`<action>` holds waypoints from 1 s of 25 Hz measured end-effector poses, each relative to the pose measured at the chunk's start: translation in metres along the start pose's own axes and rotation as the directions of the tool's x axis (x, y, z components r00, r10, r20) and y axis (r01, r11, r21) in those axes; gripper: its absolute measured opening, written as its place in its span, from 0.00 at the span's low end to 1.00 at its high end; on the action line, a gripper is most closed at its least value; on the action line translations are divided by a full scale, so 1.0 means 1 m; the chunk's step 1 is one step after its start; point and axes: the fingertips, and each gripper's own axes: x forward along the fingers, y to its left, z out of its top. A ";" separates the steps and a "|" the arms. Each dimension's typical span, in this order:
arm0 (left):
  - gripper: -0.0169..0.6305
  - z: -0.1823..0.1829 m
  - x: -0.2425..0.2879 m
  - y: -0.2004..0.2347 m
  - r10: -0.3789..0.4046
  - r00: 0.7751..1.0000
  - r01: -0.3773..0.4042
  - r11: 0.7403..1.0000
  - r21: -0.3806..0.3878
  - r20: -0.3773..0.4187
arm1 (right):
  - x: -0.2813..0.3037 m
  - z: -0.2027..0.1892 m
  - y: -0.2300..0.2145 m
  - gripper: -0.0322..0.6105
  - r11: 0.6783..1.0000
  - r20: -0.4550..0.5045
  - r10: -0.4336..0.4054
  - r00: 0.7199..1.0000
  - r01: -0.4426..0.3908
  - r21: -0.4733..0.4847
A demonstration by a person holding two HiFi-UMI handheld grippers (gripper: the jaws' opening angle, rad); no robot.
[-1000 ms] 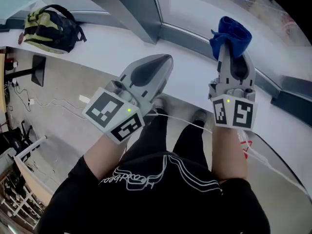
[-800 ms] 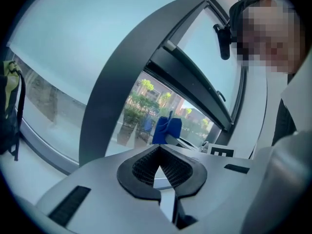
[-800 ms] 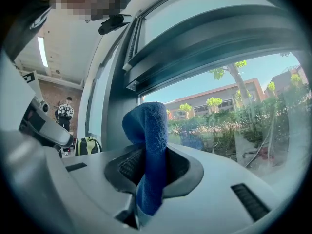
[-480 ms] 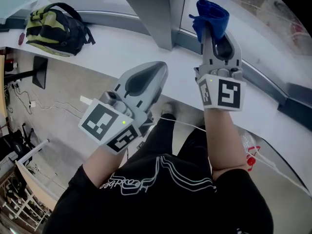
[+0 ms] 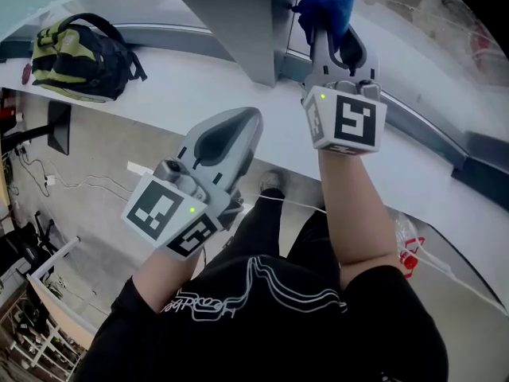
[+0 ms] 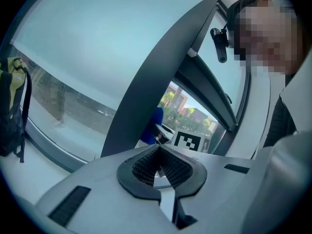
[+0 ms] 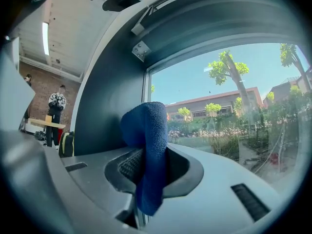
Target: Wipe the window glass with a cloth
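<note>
My right tongs (image 5: 324, 29) are clamped on a folded blue terry cloth (image 7: 146, 130). It is pinched near its middle, so a rounded wad stands above the tips and a short tail hangs below. I judge the wad is left proud so that soft fabric meets the pane, not the hard grey tips. I hold that arm raised and stretched forward, with the cloth just right of the broad dark grey window post (image 5: 238, 22). That puts it at the near edge of the clear window glass (image 7: 234, 111), where a first stroke would sensibly begin. I cannot tell whether cloth and glass are touching. Wiping looks about to start, not yet done.

My left tongs (image 6: 158, 152) are closed on nothing, their ribbed pads meeting at the tip. They sit low and on the near side of the post, well back from the pane. I take that as simply being out of the way.

A long white windowsill (image 5: 159, 78) runs under the post. Well to the left of the post, an olive and black backpack (image 5: 75, 50) rests on that sill. Below the sill is a grey floor (image 5: 87, 157) with loose cables. Through the glass to the right of the post I see trees and a low brick building in sun.
</note>
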 end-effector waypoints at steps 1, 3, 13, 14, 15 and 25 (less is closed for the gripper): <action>0.04 -0.002 0.002 0.001 -0.003 1.000 0.003 1.000 -0.001 0.000 | 0.001 0.001 -0.001 0.15 1.000 0.006 -0.005 1.000 0.005 0.008; 0.04 -0.006 0.006 -0.001 -0.011 1.000 0.011 1.000 -0.010 0.002 | 0.000 0.000 -0.004 0.15 1.000 0.009 -0.010 1.000 0.010 0.011; 0.04 -0.012 0.031 0.001 -0.021 0.999 0.022 0.999 -0.026 0.038 | -0.021 0.000 -0.034 0.15 0.996 0.014 -0.043 0.999 0.044 -0.079; 0.04 -0.016 0.033 0.001 -0.019 0.999 0.020 0.999 -0.026 0.034 | -0.024 0.001 -0.037 0.15 0.995 0.015 -0.042 0.999 0.043 -0.088; 0.04 -0.019 0.037 0.000 -0.019 0.999 0.020 1.000 -0.024 0.029 | -0.028 0.001 -0.041 0.15 0.994 0.018 -0.041 0.999 0.042 -0.097; 0.04 -0.059 0.069 -0.045 -0.048 0.999 0.047 0.999 -0.012 -0.023 | -0.079 -0.005 -0.111 0.15 0.990 0.021 -0.111 0.994 0.112 -0.082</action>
